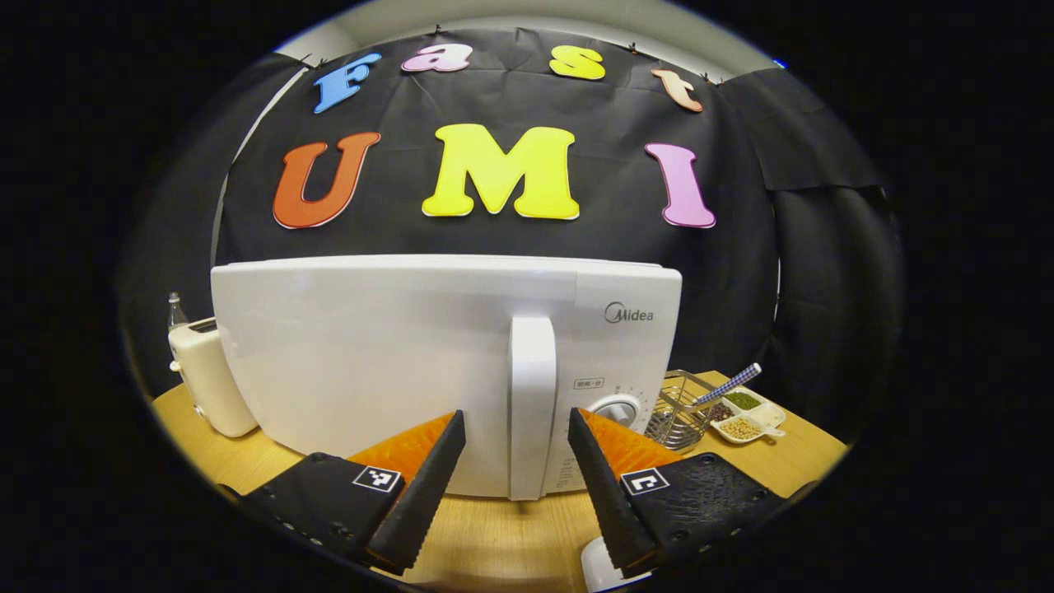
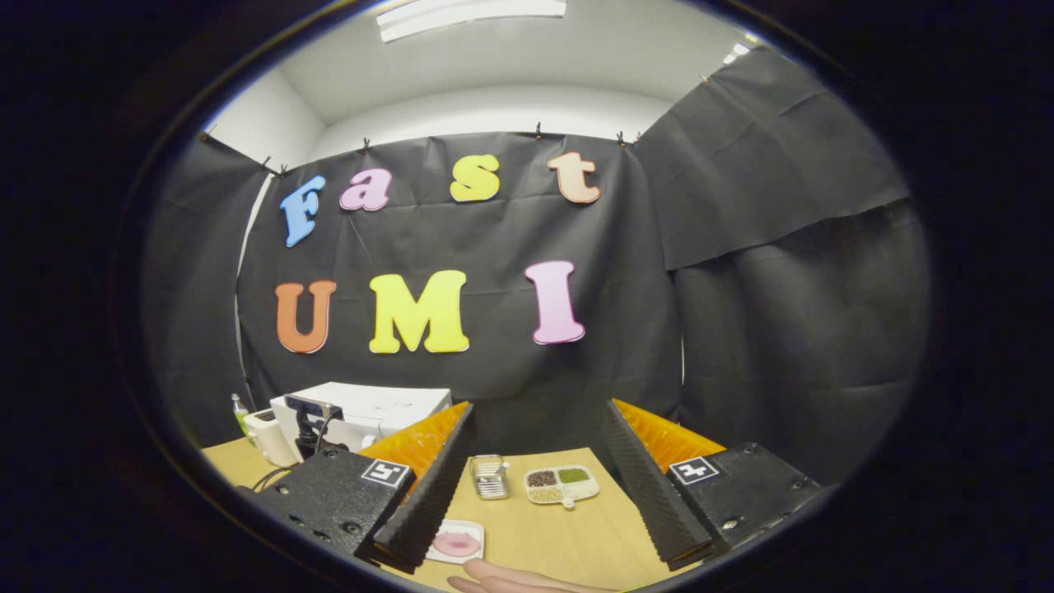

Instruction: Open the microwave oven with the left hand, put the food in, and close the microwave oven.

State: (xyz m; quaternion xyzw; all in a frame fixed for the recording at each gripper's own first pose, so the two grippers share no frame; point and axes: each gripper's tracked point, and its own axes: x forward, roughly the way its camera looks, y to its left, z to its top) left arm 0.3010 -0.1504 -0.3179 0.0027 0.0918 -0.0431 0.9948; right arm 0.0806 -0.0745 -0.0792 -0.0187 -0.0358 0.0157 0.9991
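Observation:
The white microwave (image 1: 370, 362) stands close ahead in the left gripper view, its door closed. Its upright white handle (image 1: 532, 387) rises between the fingers of my left gripper (image 1: 515, 416), which is open; I cannot tell whether the fingers touch it. In the right gripper view the microwave (image 2: 387, 405) sits far off at the left, with the other gripper (image 2: 310, 428) dark in front of it. My right gripper (image 2: 539, 408) is open and holds nothing. A small white plate with pink food (image 2: 455, 543) lies on the wooden table (image 2: 568, 531) by its left finger.
A cream toaster (image 1: 210, 379) stands left of the microwave. Right of it are a wire basket (image 1: 679, 408) and a divided dish of beans (image 1: 745, 416) with a checkered-handled utensil (image 1: 729, 385). A person's finger (image 2: 510, 576) shows at the bottom of the right gripper view.

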